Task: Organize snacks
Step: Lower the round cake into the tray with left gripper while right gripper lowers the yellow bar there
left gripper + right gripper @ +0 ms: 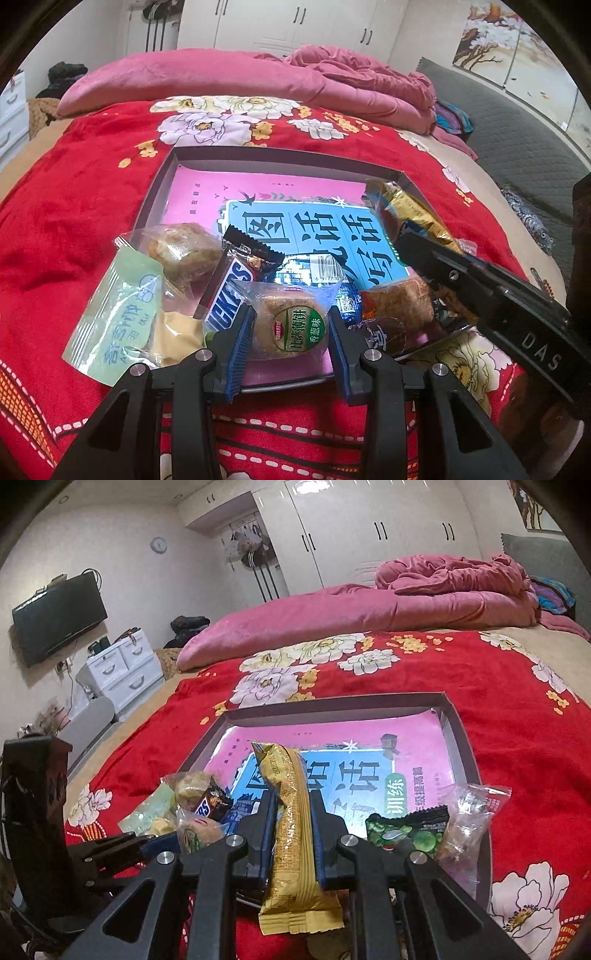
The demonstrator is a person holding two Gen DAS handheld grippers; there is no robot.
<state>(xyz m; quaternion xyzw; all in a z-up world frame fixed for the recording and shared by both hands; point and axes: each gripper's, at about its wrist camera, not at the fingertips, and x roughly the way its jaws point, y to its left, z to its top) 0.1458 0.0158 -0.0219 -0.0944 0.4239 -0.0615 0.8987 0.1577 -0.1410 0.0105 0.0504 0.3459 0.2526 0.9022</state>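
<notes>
A shallow grey tray lined with a pink and blue booklet lies on the red floral blanket. Snacks crowd its near edge. My left gripper is shut on a round biscuit packet with a green label, a blue pad against each side. A Snickers bar, a pale green packet and a clear-wrapped cake lie to its left. My right gripper is shut on a long gold snack bar, held above the tray. It enters the left wrist view from the right, over the tray's right side.
A green pea packet and a clear wrapper lie at the tray's right near corner. A pink duvet is heaped at the far end of the bed. White drawers and a wall television stand to the left.
</notes>
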